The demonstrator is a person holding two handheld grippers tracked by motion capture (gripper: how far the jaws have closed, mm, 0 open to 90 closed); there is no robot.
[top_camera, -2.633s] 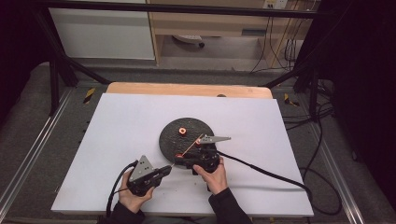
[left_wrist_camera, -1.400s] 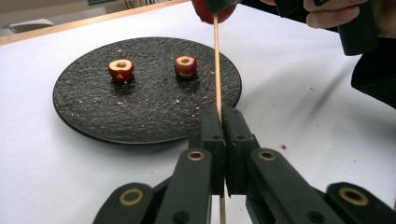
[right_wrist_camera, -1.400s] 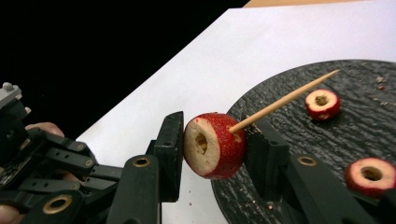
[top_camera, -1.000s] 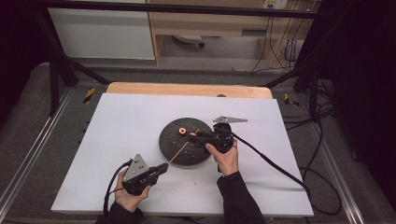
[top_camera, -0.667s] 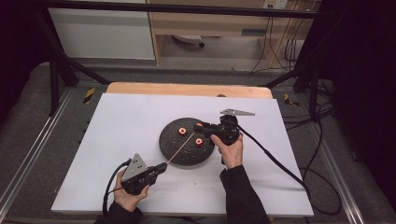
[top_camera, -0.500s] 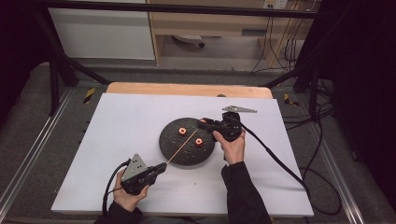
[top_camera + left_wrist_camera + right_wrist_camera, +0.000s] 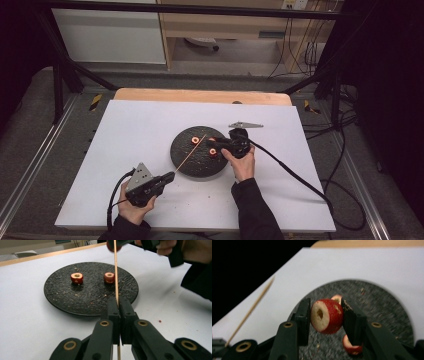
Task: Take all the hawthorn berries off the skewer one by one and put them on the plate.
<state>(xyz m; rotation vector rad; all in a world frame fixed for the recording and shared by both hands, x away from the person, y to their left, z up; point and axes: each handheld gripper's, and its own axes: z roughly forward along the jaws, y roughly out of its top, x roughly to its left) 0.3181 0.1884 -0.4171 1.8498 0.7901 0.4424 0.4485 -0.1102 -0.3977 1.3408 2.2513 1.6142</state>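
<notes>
A black round plate lies mid-table on the white mat, with two cored red fruit pieces on it. My left gripper is off the plate's near left edge. It is shut on a thin wooden skewer that slants up over the plate. My right gripper hovers over the plate's right side. It is shut on a third red fruit piece, whose cored hole faces left towards the skewer. The skewer tip and the held fruit are apart.
The white mat covers a wooden table. Small crumbs dot the mat near the plate. The right gripper's cable trails off to the right. Black frame legs and loose cables stand beyond the table edges.
My right gripper has moved from the plate's near edge up to its right side with a fruit piece, then edged back over the plate. The left gripper and skewer have hardly moved.
</notes>
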